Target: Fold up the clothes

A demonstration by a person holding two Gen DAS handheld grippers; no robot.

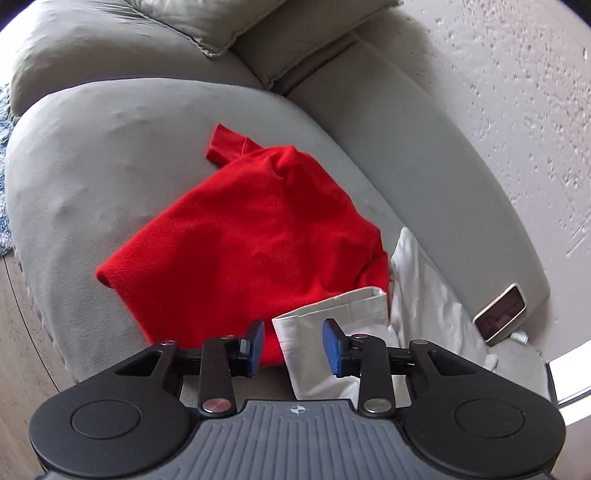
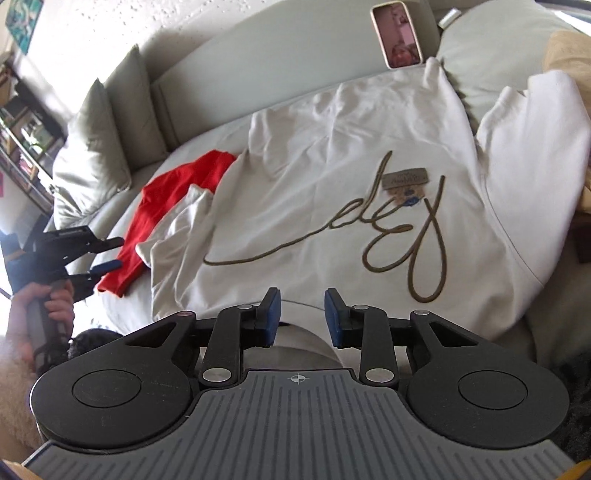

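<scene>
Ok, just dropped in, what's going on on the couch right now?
A person is folding clothes with two handheld grippers. The white sweatshirt with script lettering lies spread on the grey couch, beside a red garment. Both the left gripper and right gripper hover at the near edge with jaws open, holding nothing. A phone leans on the backrest.

Two matching handheld tools: the left tool [image 1: 293, 341] and right tool [image 2: 302, 317] have black linkage arms, silver pivot screws, blue finger pads [image 1: 334, 347], ribbed grey bodies bearing a small crosshair mark.
</scene>
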